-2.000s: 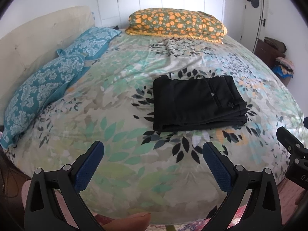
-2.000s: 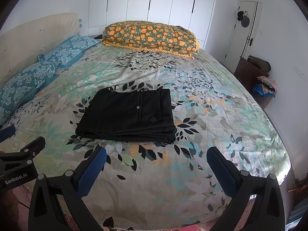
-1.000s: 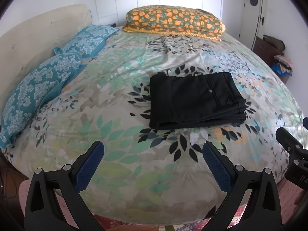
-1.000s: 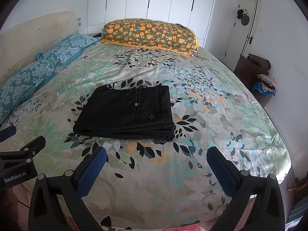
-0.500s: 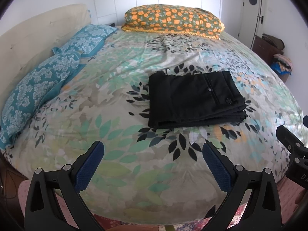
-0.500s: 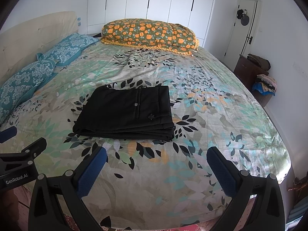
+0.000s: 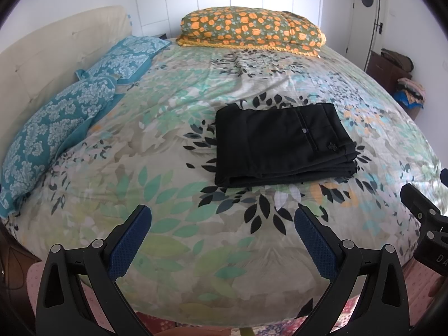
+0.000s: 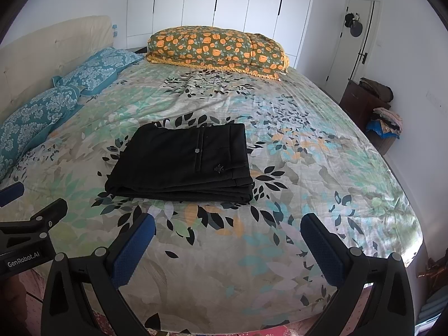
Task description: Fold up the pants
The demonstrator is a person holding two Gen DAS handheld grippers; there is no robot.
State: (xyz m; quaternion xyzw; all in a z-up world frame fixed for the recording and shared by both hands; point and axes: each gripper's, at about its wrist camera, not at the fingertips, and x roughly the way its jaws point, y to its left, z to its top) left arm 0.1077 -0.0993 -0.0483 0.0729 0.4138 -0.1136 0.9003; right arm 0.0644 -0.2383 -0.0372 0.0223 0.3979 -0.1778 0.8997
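Black pants [image 7: 282,144] lie folded into a flat rectangular stack on the leaf-patterned bedspread [image 7: 173,145], with a back pocket button facing up. They also show in the right wrist view [image 8: 182,161]. My left gripper [image 7: 222,218] is open and empty, held back near the bed's front edge, apart from the pants. My right gripper [image 8: 228,225] is open and empty, also near the front edge, short of the pants. Each gripper's body shows at the edge of the other's view.
Two teal pillows [image 7: 64,117] lie along the cream headboard [image 7: 56,47] at left. An orange flowered folded quilt [image 7: 252,29] sits at the far end. A dark cabinet with clothes [image 8: 375,103] stands at right by a white door [image 8: 352,39].
Both grippers stay open and empty and drift only slightly relative to the bed. The folded pants have not moved.
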